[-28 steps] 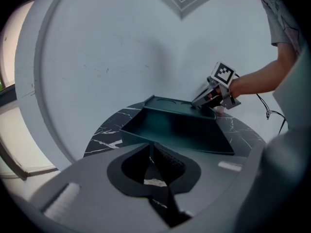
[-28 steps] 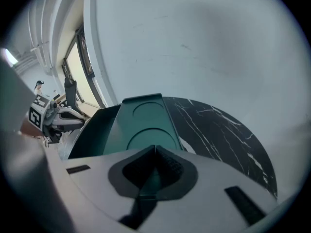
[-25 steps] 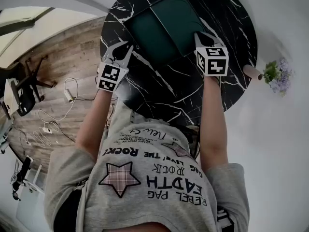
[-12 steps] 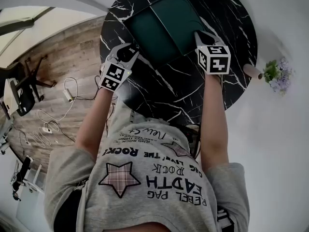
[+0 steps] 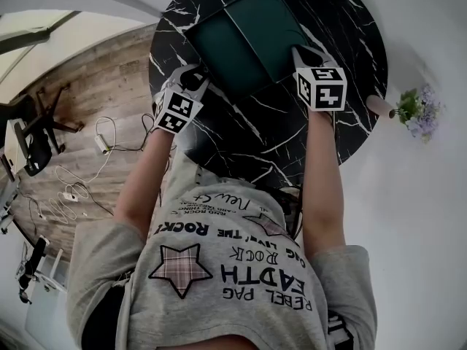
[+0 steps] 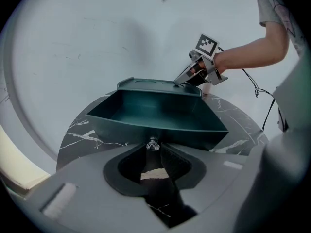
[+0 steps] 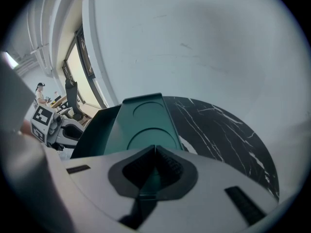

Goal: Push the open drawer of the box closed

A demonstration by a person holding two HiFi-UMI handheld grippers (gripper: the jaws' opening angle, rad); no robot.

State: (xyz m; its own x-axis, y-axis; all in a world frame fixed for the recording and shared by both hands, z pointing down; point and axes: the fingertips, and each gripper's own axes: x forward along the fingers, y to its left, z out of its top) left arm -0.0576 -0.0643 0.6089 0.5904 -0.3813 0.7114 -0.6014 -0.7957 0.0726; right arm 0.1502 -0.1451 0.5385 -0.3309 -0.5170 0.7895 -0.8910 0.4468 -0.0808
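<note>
The left gripper (image 5: 194, 73) had moved in to the front of the open drawer (image 5: 219, 49), jaws together at its knob (image 6: 153, 143). The right gripper (image 5: 303, 52), jaws also together, rested against the green box (image 5: 271, 22) on the marble table (image 5: 292, 141).

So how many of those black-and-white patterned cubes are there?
2. One marker cube sits on the left gripper by the open drawer of the dark green box; the other on the right gripper at the box's near corner. None seems hidden.
</note>
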